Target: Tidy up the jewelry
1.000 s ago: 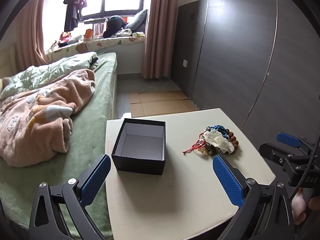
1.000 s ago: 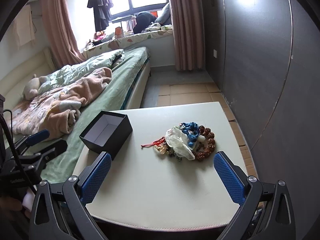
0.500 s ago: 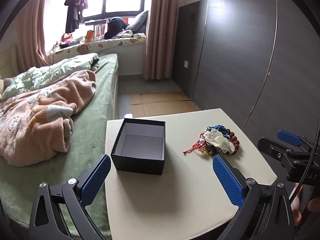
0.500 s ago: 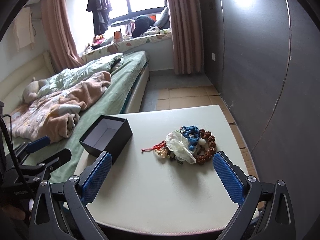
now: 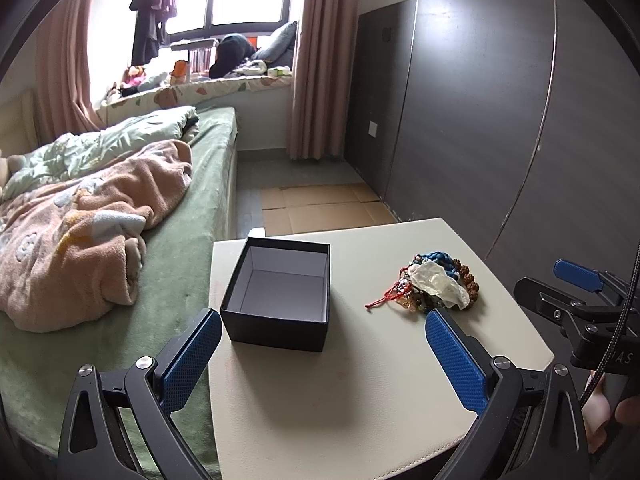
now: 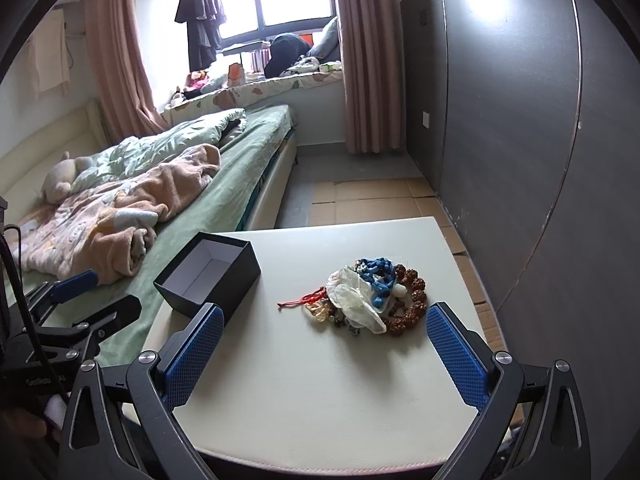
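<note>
A pile of jewelry (image 5: 434,284) (image 6: 366,296) lies on the right part of a cream table (image 5: 360,380) (image 6: 320,392): brown bead bracelets, a blue braided cord, red string and a clear plastic bag on top. An open black box (image 5: 280,300) (image 6: 210,274) with a white, empty inside stands on the table's left side. My left gripper (image 5: 324,354) is open, hovering over the near table edge in front of the box. My right gripper (image 6: 324,350) is open too, just short of the pile. Each gripper shows at the edge of the other's view.
A bed (image 5: 188,240) with a green sheet and a pink blanket (image 5: 80,232) runs along the table's left side. A dark wardrobe wall (image 6: 520,120) stands to the right. Cardboard sheets (image 5: 320,208) cover the floor beyond the table.
Both grippers have drifted slightly, so the table and box sit a little differently in each view. Nothing on the table has moved, and both stay open.
</note>
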The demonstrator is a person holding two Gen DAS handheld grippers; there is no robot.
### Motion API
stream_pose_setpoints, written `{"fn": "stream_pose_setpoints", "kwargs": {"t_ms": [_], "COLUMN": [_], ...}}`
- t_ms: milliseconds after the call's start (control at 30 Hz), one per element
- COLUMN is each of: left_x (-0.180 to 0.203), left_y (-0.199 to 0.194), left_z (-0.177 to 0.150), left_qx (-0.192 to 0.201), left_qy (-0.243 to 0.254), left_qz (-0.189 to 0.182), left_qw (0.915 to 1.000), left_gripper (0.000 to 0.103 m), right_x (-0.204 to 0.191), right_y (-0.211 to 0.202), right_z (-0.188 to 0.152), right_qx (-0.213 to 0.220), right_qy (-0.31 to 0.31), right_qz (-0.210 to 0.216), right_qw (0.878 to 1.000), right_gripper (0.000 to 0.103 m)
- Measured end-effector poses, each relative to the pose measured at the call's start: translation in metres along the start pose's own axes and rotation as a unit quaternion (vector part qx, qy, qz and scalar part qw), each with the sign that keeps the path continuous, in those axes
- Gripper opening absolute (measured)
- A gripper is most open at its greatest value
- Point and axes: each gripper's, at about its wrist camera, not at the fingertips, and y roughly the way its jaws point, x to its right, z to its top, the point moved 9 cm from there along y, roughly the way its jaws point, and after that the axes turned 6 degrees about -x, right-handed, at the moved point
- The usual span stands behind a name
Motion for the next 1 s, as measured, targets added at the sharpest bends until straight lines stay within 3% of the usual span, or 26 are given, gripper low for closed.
{"fn": "stream_pose_setpoints", "kwargs": {"t_ms": [600, 1000], "left_x": [0.000, 0.012], "left_y": [0.000, 0.009], "left_z": [0.001, 0.013], "left_qx": [0.000, 0.003], "left_qy": [-0.006, -0.019], "left_qz": [-0.003, -0.009], "left_qw": [1.0000, 0.9998], "left_gripper": [0.102, 0.102], "right_x": [-0.005, 0.020], "right_y": [0.004, 0.006], "right_z": [-0.005, 0.000], "right_qx": [-0.017, -0.019], "right_qy": [-0.005, 0.035], "right_qz": [0.003, -0.001], "right_qw": [1.000, 0.999], "right_gripper": [0.102, 0.102]}}
